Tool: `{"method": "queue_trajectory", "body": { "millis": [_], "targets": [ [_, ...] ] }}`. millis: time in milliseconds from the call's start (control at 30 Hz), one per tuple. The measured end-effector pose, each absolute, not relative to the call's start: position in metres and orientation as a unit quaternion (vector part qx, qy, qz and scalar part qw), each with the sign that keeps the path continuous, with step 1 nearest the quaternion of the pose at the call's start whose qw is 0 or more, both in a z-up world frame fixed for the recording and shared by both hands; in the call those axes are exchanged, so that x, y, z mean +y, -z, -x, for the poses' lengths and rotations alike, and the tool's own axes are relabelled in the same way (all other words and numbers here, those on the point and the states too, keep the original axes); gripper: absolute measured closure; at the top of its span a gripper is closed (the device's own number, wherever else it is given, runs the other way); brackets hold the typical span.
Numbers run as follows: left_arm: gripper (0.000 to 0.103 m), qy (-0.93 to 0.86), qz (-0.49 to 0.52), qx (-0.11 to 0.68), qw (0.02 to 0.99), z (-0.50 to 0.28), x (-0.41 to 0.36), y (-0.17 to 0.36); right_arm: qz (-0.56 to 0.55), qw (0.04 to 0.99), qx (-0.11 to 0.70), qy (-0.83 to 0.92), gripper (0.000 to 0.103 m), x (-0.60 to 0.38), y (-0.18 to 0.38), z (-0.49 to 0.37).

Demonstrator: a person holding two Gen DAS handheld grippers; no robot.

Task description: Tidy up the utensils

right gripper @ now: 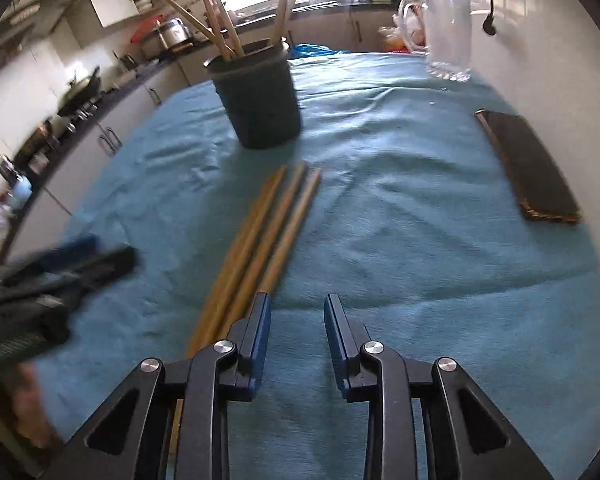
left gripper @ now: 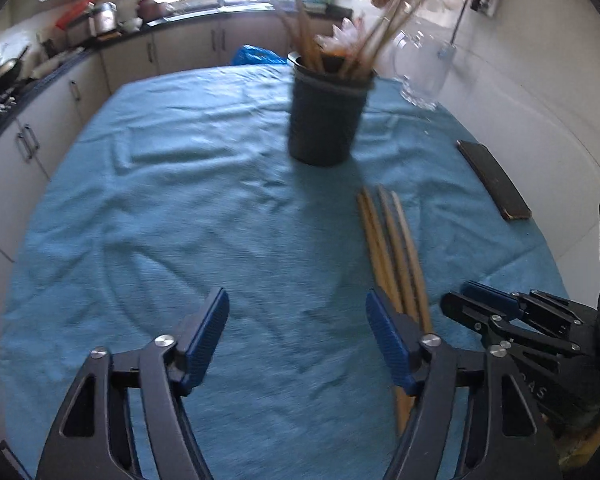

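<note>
I find the left tongs spread wide and empty over the blue-clothed surface. The right tongs stand narrowly parted, also empty, their left pad just beside the near end of the loose chopsticks. These lie bundled side by side on the cloth, near the dark holder but apart from it; the holder already carries several sticks upright. A phone and a glass jug sit well off to the right (neither concerns the step). My judgement: shift the right tongs leftward, straddle one stick near its end, close squarely, then lift clear before tipping it into the holder.
</note>
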State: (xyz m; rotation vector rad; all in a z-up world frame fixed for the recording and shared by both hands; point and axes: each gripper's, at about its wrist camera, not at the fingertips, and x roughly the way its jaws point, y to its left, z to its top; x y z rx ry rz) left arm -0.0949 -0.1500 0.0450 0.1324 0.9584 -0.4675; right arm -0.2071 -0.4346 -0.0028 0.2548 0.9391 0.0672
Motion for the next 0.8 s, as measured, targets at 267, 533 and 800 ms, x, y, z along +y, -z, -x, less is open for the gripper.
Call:
{"method": "queue_trajectory", "body": {
  "millis": [267,533,800],
  "targets": [
    [0.074,0.258,-0.099,0.484,0.83,0.08,-0.196,-0.018,-0.17,0.887,0.43,-0.012,0.067,-0.465,0.003,0.207],
    [0.087,0.263,-0.072,0.494,0.826,0.066,-0.202,-0.02,-0.173,0.889,0.423,-0.004,0.067,-0.47,-0.002,0.211],
    [0.087,0.289,-0.087,0.484,0.821,0.063,-0.223,-0.017,-0.171,0.89,0.423,0.002,0.067,-0.469,-0.003,0.217]
  ]
}}
